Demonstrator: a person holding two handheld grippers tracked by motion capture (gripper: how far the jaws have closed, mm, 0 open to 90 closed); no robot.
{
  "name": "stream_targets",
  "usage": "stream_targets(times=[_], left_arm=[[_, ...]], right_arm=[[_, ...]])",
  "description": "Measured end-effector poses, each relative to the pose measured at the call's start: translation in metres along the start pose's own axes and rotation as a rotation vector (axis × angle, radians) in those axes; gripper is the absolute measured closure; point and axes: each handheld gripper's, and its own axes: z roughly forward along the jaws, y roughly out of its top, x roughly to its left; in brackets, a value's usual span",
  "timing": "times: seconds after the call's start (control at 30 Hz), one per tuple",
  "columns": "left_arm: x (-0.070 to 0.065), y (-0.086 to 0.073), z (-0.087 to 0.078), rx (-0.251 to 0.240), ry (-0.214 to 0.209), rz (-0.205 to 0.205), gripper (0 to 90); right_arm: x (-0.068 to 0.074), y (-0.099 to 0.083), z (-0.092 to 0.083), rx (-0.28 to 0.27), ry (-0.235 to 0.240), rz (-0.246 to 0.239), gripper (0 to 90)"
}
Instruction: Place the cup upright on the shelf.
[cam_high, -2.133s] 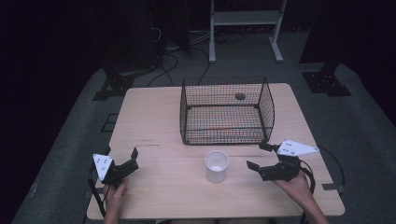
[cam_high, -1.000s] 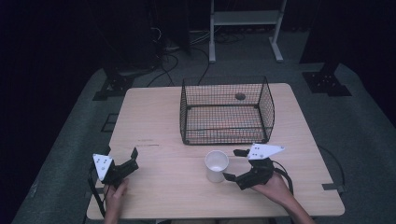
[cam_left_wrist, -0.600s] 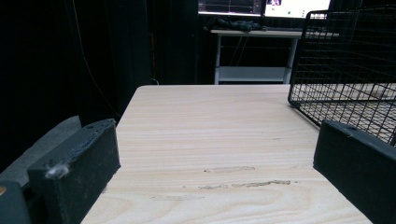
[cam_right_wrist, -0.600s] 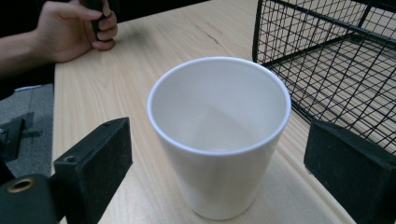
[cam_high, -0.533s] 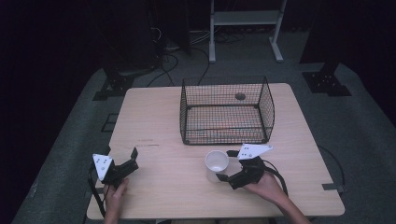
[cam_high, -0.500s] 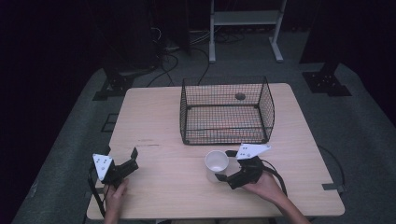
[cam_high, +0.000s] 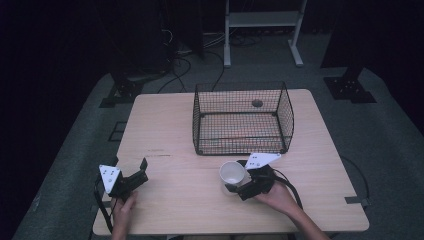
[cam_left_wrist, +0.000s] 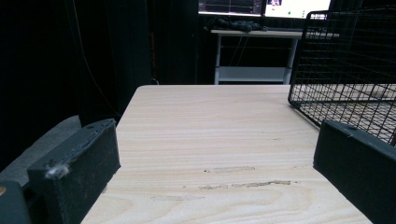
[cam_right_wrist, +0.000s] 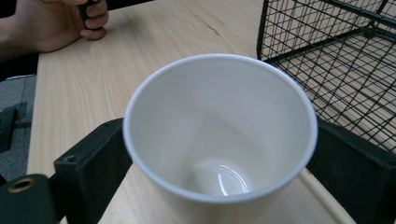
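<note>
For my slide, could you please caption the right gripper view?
Right hand-held gripper straddling a white cup beside the wire basket.

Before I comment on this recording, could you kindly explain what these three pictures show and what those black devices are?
There is no robot here: a person sits at a wooden table and holds a hand-operated gripper in each hand. The high view looks down from above the person's side. The other two pictures come from small cameras riding on the grippers, each looking along its own two black fingers.

On the table stand a black wire basket and a white cup. The left gripper rests near the table's front left corner, fingers apart with nothing between them. The right gripper has its fingers on either side of the cup, which looks empty in its own view. Whether they press the cup yet, I cannot tell.
</note>
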Motion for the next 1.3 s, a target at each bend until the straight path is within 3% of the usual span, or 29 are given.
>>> stream_targets(times=[0.13,0.17,0.27,0.7,1.3], left_arm=[[0.0,0.0,0.0,0.0,0.0,-0.001,0.0],[0.0,0.0,0.0,0.0,0.0,-0.001,0.0],[0.0,0.0,0.0,0.0,-0.001,-0.003,0.0],[0.0,0.0,0.0,0.0,0.0,-0.002,0.0],[0.0,0.0,0.0,0.001,-0.001,-0.001,0.0]], right_arm=[[-0.002,0.0,0.0,-0.005,0.017,0.005,16.9],[-0.001,0.001,0.0,-0.007,0.006,-0.017,19.0],[0.0,0.003,-0.001,0.0,-0.004,-0.024,19.1],[-0.016,0.03,-0.013,-0.029,0.083,0.021,19.4],[-0.035,0.055,-0.022,-0.04,0.131,0.046,19.4]])
